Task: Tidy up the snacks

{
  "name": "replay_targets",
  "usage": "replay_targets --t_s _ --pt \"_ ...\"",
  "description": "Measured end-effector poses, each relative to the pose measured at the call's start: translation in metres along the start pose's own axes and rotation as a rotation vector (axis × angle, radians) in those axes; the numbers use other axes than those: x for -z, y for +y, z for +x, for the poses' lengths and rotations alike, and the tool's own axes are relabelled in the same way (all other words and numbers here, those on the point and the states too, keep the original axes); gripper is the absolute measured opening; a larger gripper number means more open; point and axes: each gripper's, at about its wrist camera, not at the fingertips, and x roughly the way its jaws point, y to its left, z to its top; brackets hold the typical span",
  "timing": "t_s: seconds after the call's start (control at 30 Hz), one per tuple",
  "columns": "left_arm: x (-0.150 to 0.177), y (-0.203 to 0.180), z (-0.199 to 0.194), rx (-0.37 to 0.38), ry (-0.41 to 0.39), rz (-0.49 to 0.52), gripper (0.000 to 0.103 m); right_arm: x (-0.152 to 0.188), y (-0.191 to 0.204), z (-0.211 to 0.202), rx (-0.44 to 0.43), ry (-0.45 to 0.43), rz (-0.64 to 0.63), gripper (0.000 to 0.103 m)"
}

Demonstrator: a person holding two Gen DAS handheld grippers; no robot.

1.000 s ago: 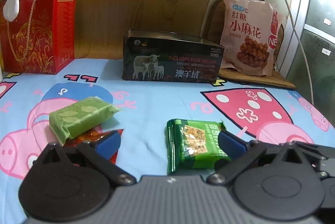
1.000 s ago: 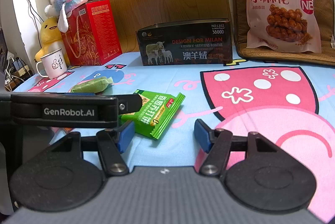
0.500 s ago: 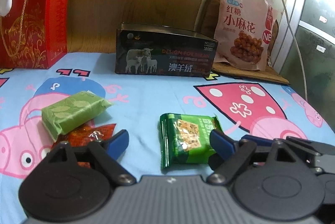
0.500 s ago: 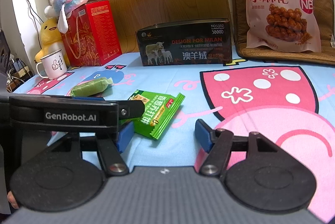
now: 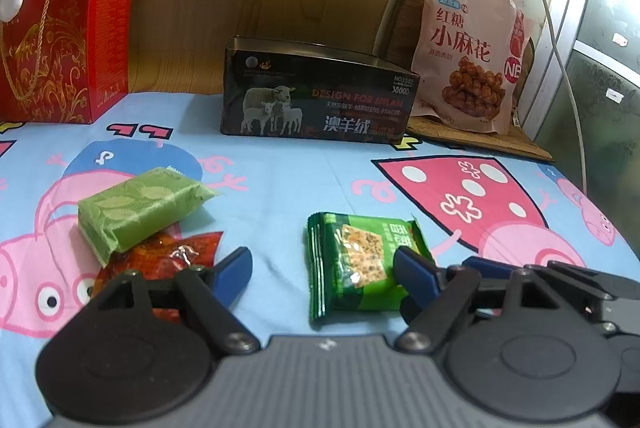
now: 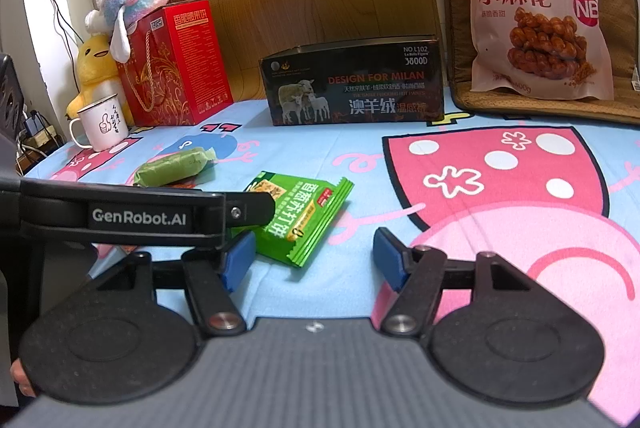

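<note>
Red packet point(image 5: 160, 256) lies half hidden under the pale green pack point(image 5: 140, 205)

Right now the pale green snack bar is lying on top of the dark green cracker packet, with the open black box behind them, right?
Not quite. The pale green snack bar lies on the red packet, apart from the dark green cracker packet; the left wrist view shows it. The open black box does stand behind them.

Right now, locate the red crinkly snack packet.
Left wrist view, lower left: the red crinkly snack packet lies on the blue cartoon sheet, partly under the pale green wrapped bar.
</note>
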Motion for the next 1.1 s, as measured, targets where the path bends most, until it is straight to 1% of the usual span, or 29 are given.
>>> replay_targets --t_s 0.93,1.1 --pt "0.0002 0.0007 0.0004 0.002 0.003 -0.006 0.080 0.0001 -0.0004 0.0000 -0.001 0.000 0.001 0.068" --pt "0.0005 0.0005 0.0002 0.004 0.003 -0.006 0.081 0.0003 -0.0001 0.0001 -0.002 0.000 0.001 0.069"
